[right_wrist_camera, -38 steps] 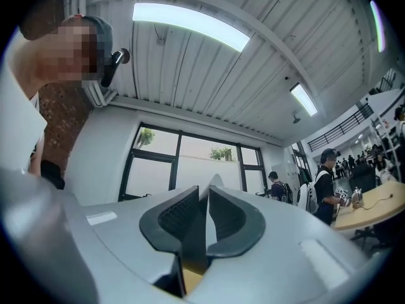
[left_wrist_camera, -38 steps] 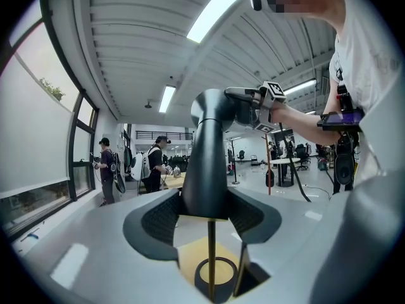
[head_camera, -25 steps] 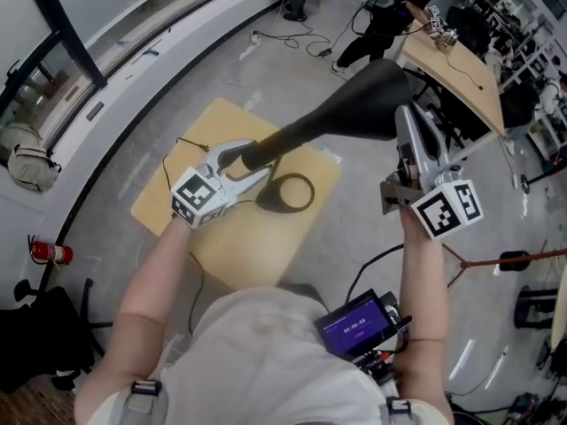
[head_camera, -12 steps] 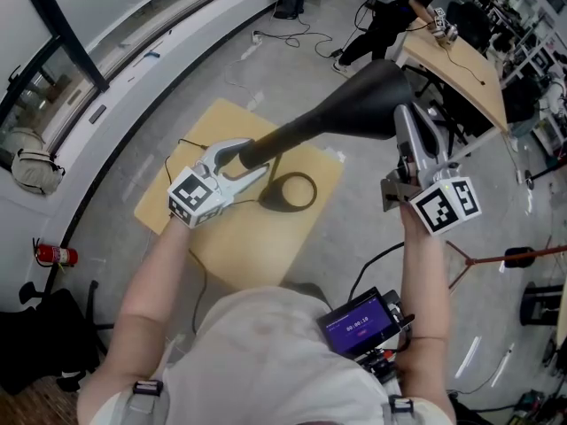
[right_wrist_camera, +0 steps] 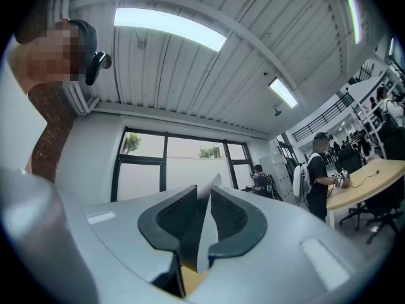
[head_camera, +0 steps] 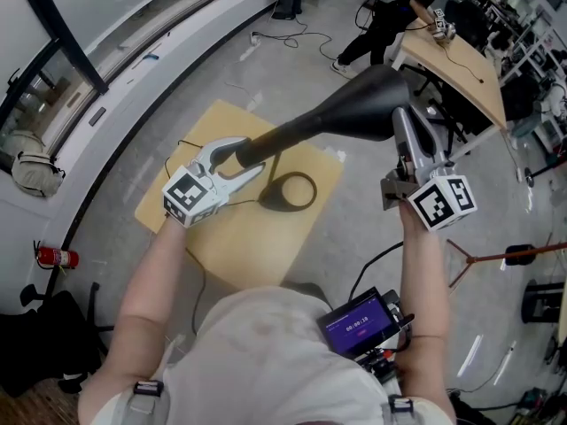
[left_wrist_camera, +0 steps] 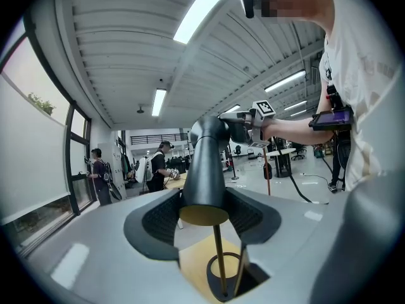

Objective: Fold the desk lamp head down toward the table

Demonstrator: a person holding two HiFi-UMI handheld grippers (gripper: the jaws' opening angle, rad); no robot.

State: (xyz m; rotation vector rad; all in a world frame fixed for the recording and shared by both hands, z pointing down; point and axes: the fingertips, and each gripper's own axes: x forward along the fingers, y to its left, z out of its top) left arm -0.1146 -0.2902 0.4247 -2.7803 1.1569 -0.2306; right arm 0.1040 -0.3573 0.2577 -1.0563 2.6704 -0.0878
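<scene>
A black desk lamp stands on a small wooden table [head_camera: 221, 246], its ring base [head_camera: 288, 191] flat on the top. Its cone-shaped head [head_camera: 354, 109] lies nearly level, wide end to the right. My left gripper [head_camera: 232, 160] is shut on the narrow neck [left_wrist_camera: 205, 170] of the head; the thin stem runs down from there to the base. My right gripper [head_camera: 403, 118] is at the wide rim of the shade. The thin rim [right_wrist_camera: 205, 233] sits between its jaws, which have just been opening, and the pads [right_wrist_camera: 235, 217] no longer clamp it.
People work at a curved wooden desk [head_camera: 452, 69] at the top right. A red fire extinguisher [head_camera: 53, 257] and a bag [head_camera: 31, 171] sit at the left by the window wall. A device with a purple screen [head_camera: 359, 323] hangs at the person's waist. Cables lie on the floor.
Both grippers stay at the lamp head. The left one has drifted a little to the left, the right one has barely shifted. The head's tilt looks the same.
</scene>
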